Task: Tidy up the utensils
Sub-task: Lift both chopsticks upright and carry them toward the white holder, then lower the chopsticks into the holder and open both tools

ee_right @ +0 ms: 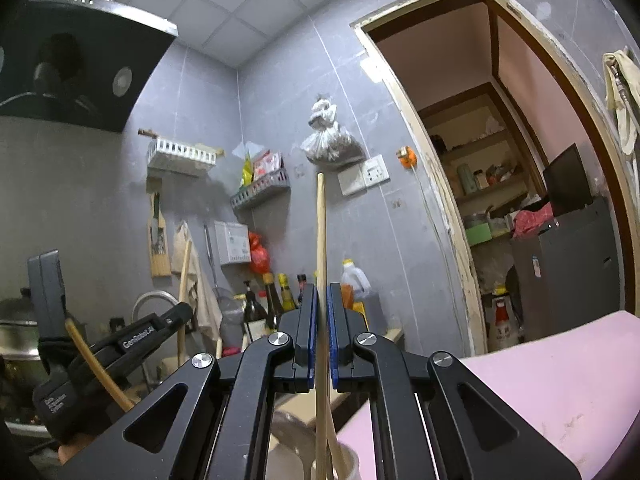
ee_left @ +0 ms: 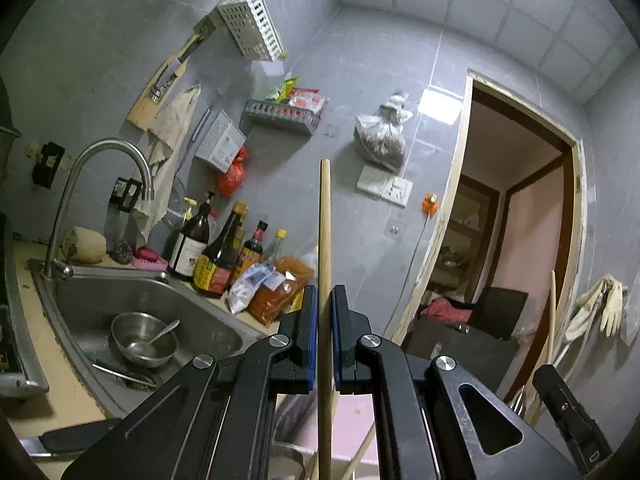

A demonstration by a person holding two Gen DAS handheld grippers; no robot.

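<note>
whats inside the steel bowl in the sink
A metal spoon lies in the steel bowl, handle resting on the rim. Nothing else shows inside; the spoon covers part of the bottom.

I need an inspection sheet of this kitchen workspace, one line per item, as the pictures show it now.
Surface: beige counter around a steel sink.
Job's things: each tool grips one pale wooden chopstick, upright; white cup below holds more.
Clutter: steel bowl with spoon in the sink; dark sauce bottles.
Grippers: left tool shut; right tool shut.
Cables: thin white wire on the wall.
Surroundings: grey tiled wall, open doorway.
</note>
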